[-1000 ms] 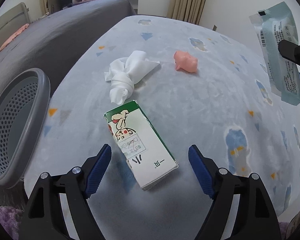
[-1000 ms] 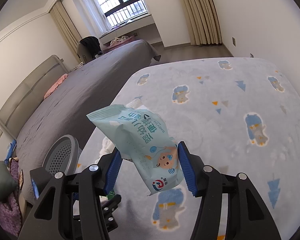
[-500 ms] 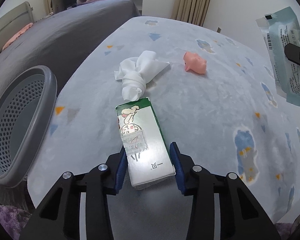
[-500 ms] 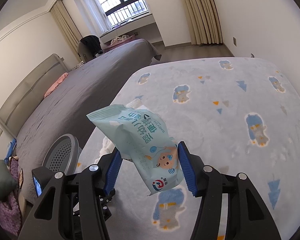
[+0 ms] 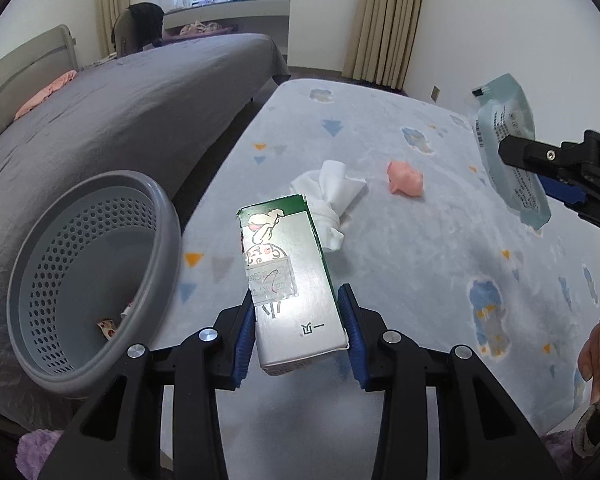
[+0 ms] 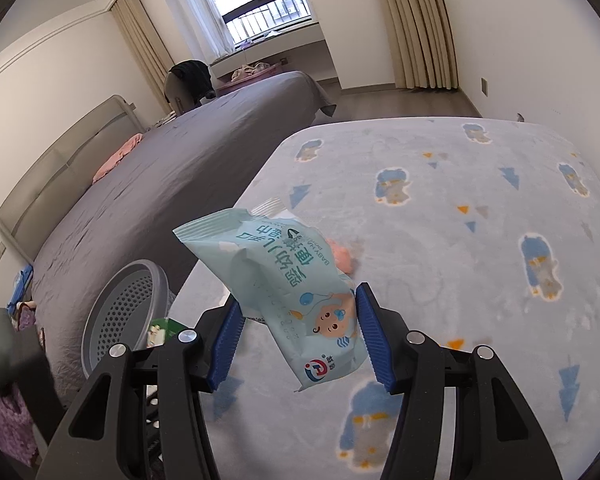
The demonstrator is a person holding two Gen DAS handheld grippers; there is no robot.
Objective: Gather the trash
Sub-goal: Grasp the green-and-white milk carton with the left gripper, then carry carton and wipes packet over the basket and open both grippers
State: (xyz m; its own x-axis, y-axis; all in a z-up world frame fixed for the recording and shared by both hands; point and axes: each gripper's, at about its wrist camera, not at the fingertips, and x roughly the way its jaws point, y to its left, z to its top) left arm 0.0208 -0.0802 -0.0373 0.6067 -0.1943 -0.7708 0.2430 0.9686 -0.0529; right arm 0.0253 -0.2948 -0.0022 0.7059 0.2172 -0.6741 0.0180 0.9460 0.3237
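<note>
Now clamped on the milk carton [image 5: 290, 280] and lifted clear of the blanket [image 5: 420, 272]: left gripper [image 5: 298, 338], jaws just closed. Right gripper [image 6: 298, 338] pinching the wipes packet [image 6: 284, 280]. Next, probably both into the grey basket [image 5: 160, 208]; tissue [image 5: 332, 196] and pink wad [image 5: 405, 179] left.

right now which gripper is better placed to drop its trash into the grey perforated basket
Left. The left gripper, shut on the green and white carton, sits right beside the grey perforated basket. The right gripper, holding the pale blue wipes packet, is farther off.
</note>
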